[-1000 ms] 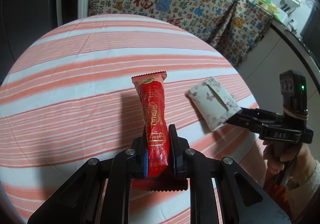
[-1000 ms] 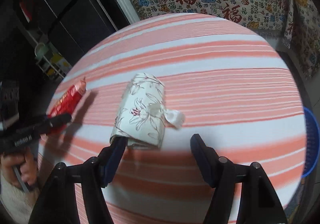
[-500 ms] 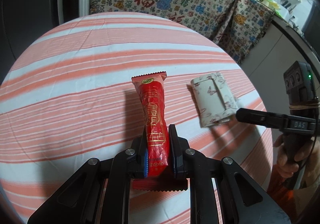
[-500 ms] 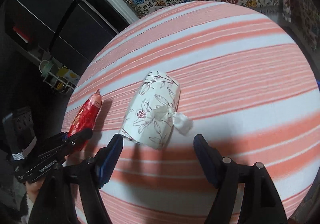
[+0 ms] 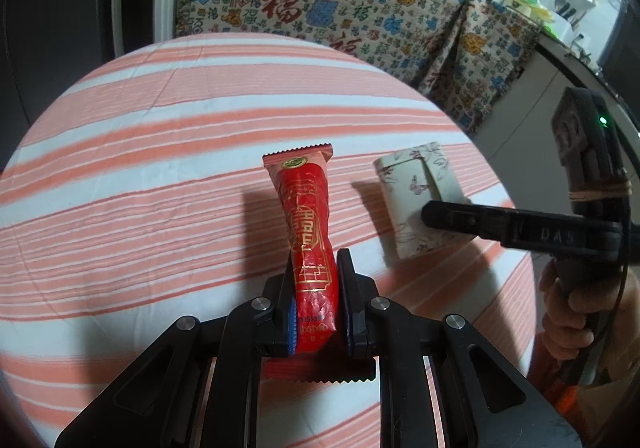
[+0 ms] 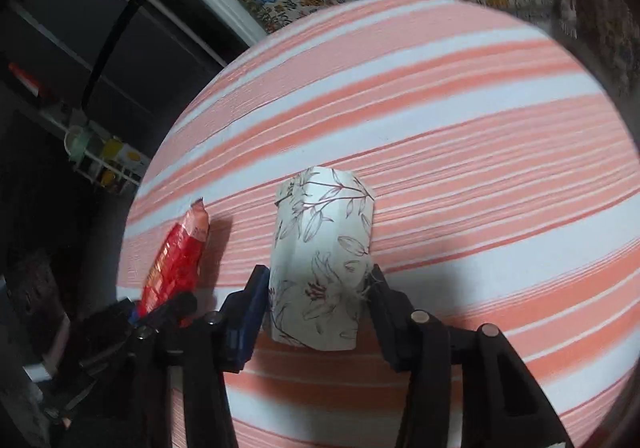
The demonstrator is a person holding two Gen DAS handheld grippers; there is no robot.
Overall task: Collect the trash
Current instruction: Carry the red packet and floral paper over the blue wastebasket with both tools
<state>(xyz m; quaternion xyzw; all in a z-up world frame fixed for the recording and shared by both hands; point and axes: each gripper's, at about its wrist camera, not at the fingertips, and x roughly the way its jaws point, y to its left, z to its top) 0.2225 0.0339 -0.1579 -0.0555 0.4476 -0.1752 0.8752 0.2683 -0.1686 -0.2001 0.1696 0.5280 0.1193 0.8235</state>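
Striped tablecloth [image 5: 160, 176]: left gripper [image 5: 316, 312] clamps red wrapper [image 5: 308, 224], right gripper [image 6: 320, 312] jaws pinch floral tissue pack [image 6: 324, 248].

Left tool [image 5: 318, 298] clamped on the lower part of a red snack wrapper [image 5: 308, 232], which rises above the striped tabletop [image 5: 160, 188]. At right, the right tool [image 5: 448, 214] overlaps a floral tissue pack [image 5: 412, 188] lying on the tabletop, gripped by a hand [image 5: 572, 312].

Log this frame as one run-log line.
left tool: shut on red wrapper | right tool: fingers flank floral tissue pack, grip unconfirmed | surface: striped tablecloth | step: collecting
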